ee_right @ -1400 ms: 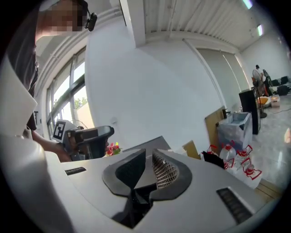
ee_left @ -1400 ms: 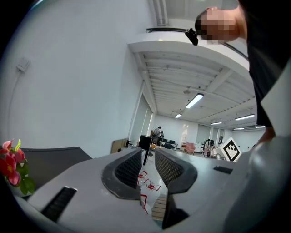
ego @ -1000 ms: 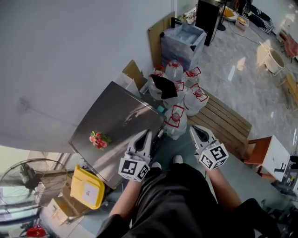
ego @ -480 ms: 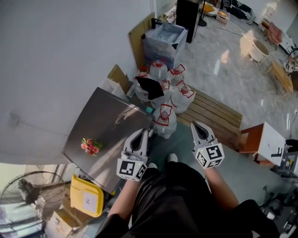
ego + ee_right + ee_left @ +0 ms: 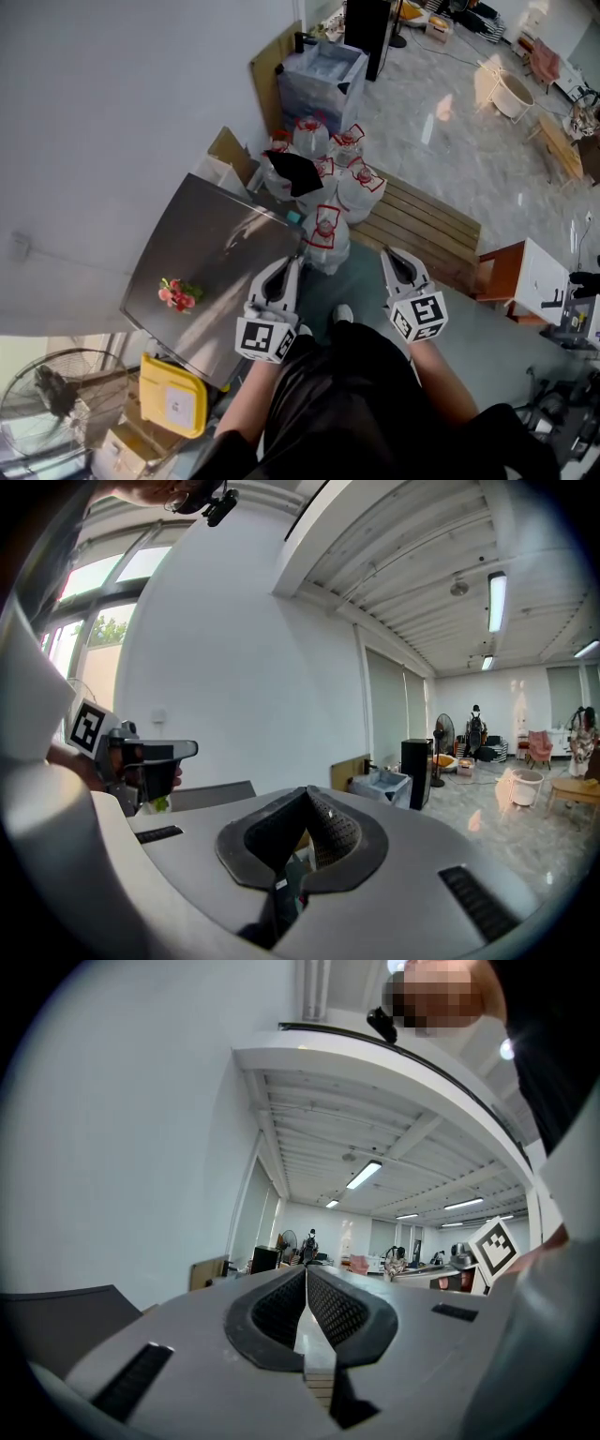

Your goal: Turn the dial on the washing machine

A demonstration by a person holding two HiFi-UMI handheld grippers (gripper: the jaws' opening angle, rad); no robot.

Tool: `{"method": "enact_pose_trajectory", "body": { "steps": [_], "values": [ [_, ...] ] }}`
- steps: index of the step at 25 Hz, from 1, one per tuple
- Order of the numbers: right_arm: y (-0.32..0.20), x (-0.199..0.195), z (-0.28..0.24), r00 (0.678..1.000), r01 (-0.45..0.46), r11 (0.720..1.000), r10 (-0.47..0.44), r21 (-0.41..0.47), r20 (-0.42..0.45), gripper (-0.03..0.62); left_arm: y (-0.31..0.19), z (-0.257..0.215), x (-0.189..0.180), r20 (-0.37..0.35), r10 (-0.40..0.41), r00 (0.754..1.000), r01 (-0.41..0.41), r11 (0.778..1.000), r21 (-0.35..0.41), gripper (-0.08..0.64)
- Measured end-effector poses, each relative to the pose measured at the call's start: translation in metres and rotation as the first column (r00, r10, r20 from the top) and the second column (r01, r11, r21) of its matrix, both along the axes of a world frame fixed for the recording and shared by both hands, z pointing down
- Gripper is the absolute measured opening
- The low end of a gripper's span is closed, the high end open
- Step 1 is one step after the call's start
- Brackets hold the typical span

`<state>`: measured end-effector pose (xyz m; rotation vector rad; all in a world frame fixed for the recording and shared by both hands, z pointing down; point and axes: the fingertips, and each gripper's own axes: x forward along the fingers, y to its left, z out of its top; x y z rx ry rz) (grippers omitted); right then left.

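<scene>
A box-shaped machine with a bare steel top (image 5: 216, 248) stands against the wall at my left, and no dial shows in any view. My left gripper (image 5: 296, 262) hovers by the top's near right corner, jaws shut with nothing between them (image 5: 306, 1271). My right gripper (image 5: 386, 251) is level with it and a little to the right, over the floor. It is also shut and empty (image 5: 307, 793). The right gripper view catches the left gripper (image 5: 141, 759) at its left and the steel top (image 5: 211, 792) behind it.
A small bunch of pink flowers (image 5: 174, 293) lies on the steel top. Several water jugs (image 5: 323, 202) cluster ahead on a low wooden pallet (image 5: 427, 230). Beyond are a grey crate (image 5: 319, 75); a yellow bin (image 5: 173, 396) and fan (image 5: 42, 403) sit near left.
The head view has swung a little, so the steel top and the jugs sit further left in the picture. Both grippers stay shut and keep about the same places in front of the body.
</scene>
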<state>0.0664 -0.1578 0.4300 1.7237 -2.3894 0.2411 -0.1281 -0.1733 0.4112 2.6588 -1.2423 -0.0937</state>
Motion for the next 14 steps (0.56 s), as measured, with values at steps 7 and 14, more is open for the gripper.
{"method": "enact_pose_trajectory", "body": {
  "steps": [7, 14],
  "values": [
    [0.004, -0.016, 0.004, 1.0, 0.015, 1.0, -0.015, -0.012, -0.019, -0.002, 0.002, 0.004, -0.01, -0.015, 0.018, 1.0, -0.018, 1.0, -0.015, 0.008],
    [0.0, -0.039, 0.011, 1.0, 0.016, 1.0, -0.016, -0.02, -0.007, -0.002, 0.0, 0.012, -0.025, -0.013, 0.047, 0.999, -0.047, 0.999, -0.02, 0.008]
  ]
}}
